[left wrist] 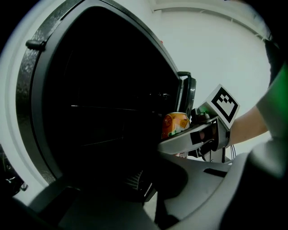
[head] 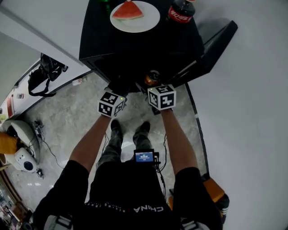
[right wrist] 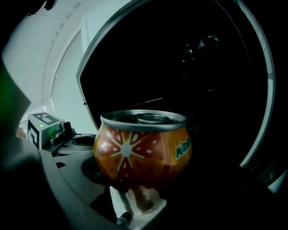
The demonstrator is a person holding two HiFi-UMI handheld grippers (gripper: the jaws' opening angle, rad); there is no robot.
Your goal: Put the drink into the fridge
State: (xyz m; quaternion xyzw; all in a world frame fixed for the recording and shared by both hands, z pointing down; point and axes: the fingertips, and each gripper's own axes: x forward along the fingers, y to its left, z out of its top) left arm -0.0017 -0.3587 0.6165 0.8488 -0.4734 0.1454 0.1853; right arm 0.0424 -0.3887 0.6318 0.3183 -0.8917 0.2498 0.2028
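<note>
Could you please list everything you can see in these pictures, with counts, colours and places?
mini fridge: one, black, straight ahead, door swung open to the right.
plate: one, white, on the fridge top.
watermelon slice: one, red, on the plate.
cola bottle: one, dark with a red label, on the fridge top right of the plate.
orange soda can: one, orange, upright at the fridge opening.
bag: one, black, by the wall at left.
right gripper: one, grey, closed on the orange soda can.
left gripper: one, grey, jaws apart and empty, beside the right one.
forearms: two, bare, reaching from black sleeves.
</note>
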